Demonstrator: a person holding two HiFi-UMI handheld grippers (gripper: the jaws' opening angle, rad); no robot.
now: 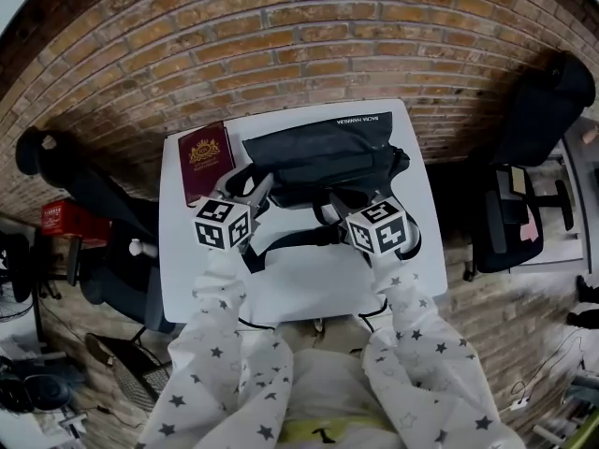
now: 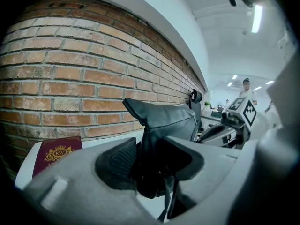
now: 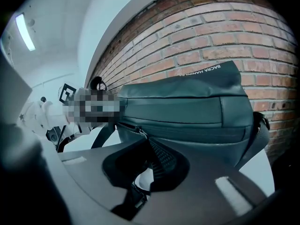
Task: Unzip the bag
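1 dark bag lying lengthwise on far half of 1 white table, close to brick wall. 1 maroon booklet w/ gold crest flat on table, just beside bag's left end. 1 black strap looped on table at bag's near side.

2 grippers, both at bag's near edge, 1 marker cube each. Left gripper clamped on bag's left end: dark fabric bunched betw. pads, jaws kept fairly wide by the bulk. Right gripper pinched nearly together on zip pull toward left part of front zip (metal of pull just showing above jaw tips). Zip line running on to the right along bag's front; open or closed left of pull: can't tell.

2 star-print sleeves behind the grippers. 1 dark chair off table's right side, 1 more off the left
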